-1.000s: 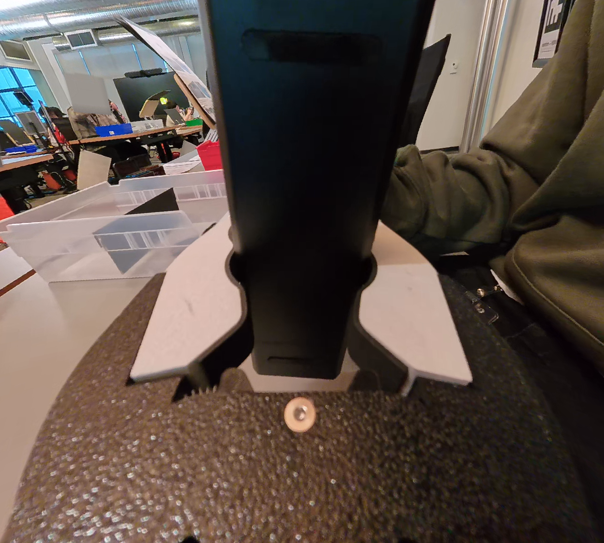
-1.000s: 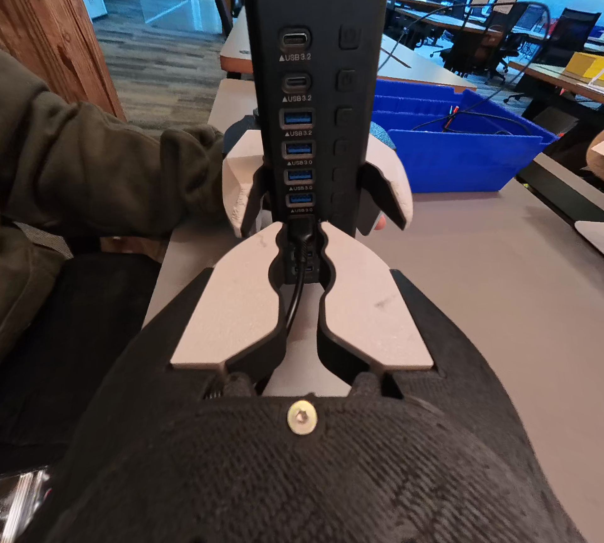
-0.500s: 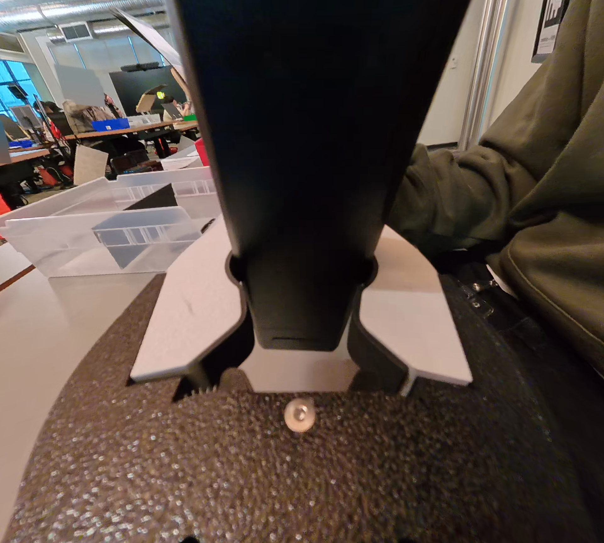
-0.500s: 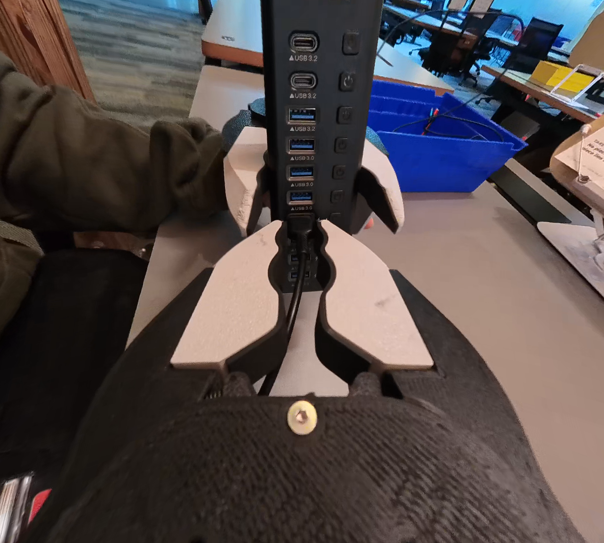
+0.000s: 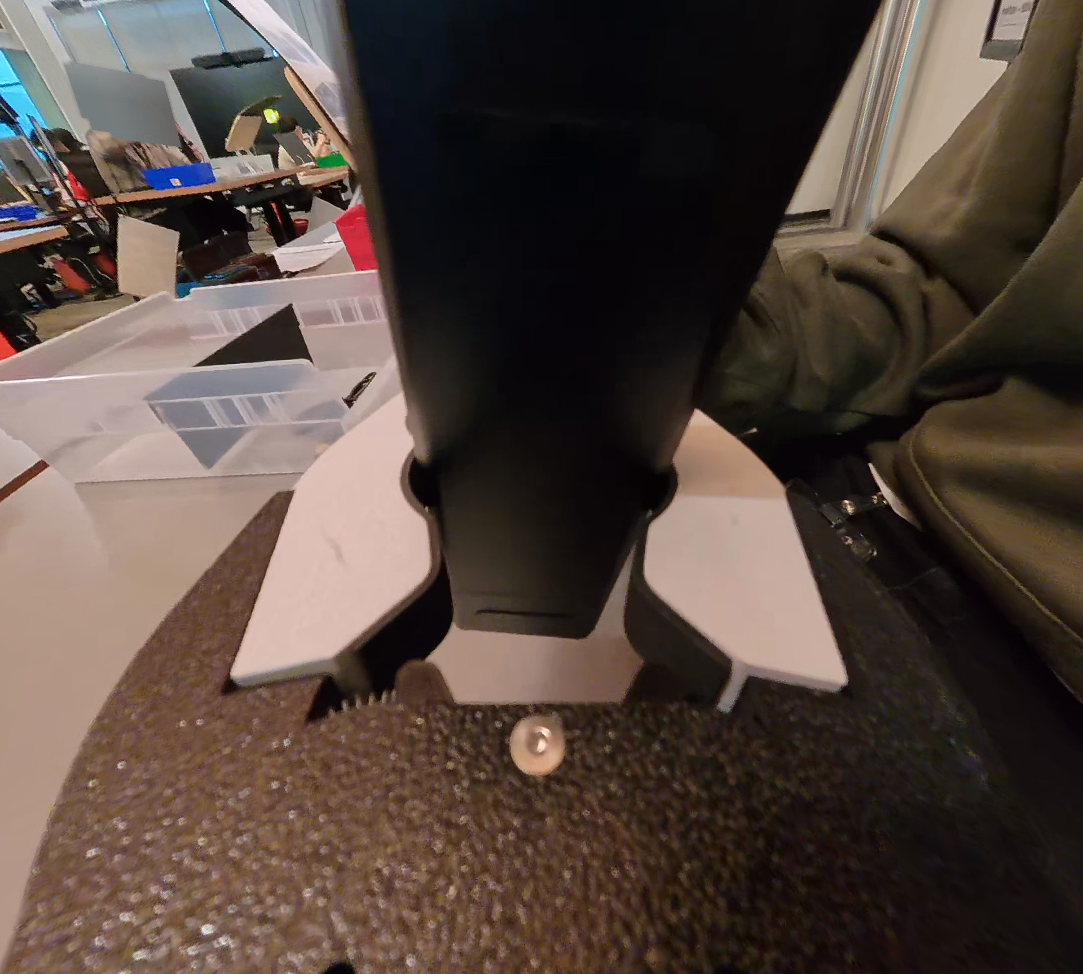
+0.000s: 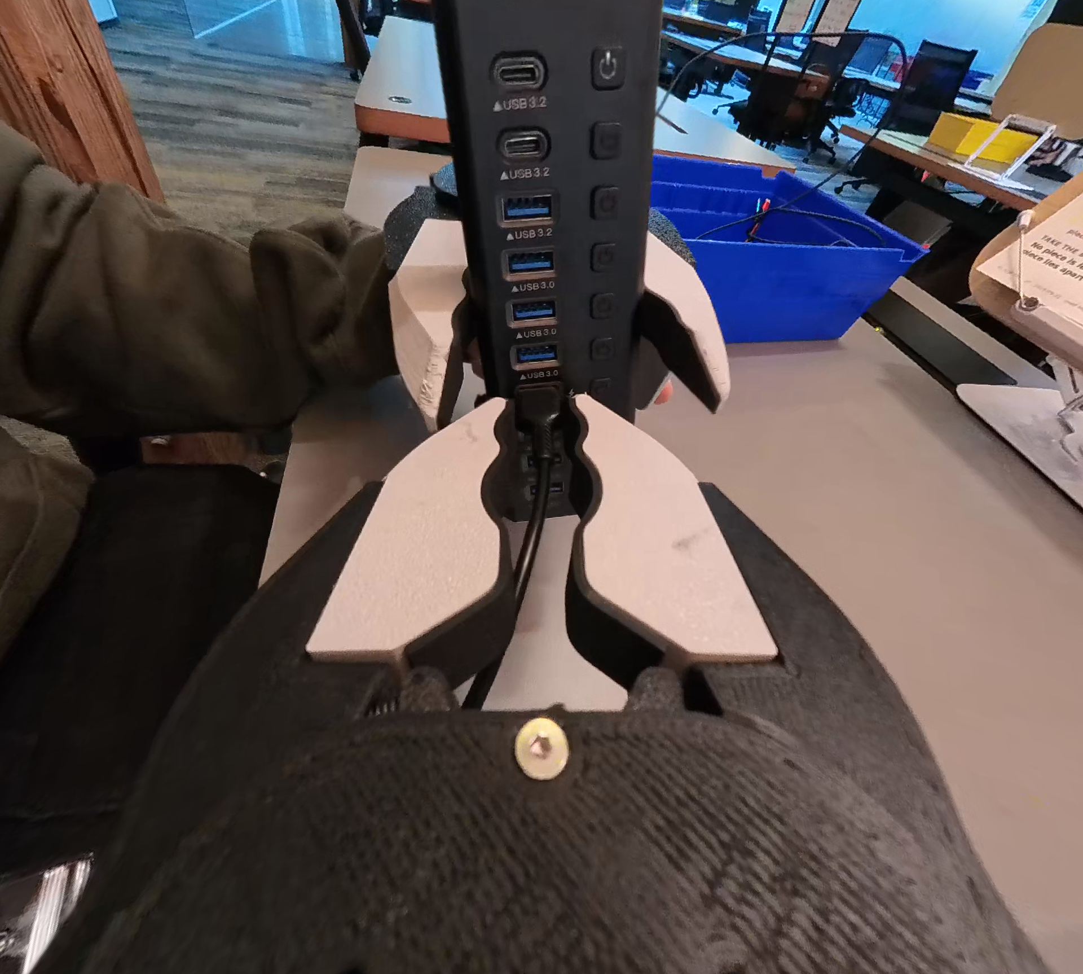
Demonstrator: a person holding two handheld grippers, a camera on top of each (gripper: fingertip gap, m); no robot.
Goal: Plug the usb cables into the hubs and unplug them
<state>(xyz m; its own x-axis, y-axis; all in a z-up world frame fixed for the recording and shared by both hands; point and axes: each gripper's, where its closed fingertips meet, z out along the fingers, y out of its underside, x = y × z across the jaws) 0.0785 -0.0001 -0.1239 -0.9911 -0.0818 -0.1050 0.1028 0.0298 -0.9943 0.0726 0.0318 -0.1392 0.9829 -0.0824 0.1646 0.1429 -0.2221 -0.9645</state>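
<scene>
Holding: the black USB hub (image 6: 548, 172) stands upright above the worktop (image 6: 879, 535), its port face toward the right wrist view.
Plug: the black USB plug (image 6: 536, 409) sits at a port below the row of blue ones, its cable (image 6: 527, 553) trailing back between the jaws.
Right gripper (image 6: 539, 412): jaws clenched on that plug.
Left gripper (image 5: 542, 482): jaws clamped on the hub's lower end, seen from behind.
Change: over the last second the hub looms larger and tilts in the left view; the plug stays at its port.
Meaning: seating looks under way or just finished; unplugging likely follows.
Outward: a blue bin (image 6: 820, 266) and a clear tray (image 5: 176, 406) rest on the worktop.
</scene>
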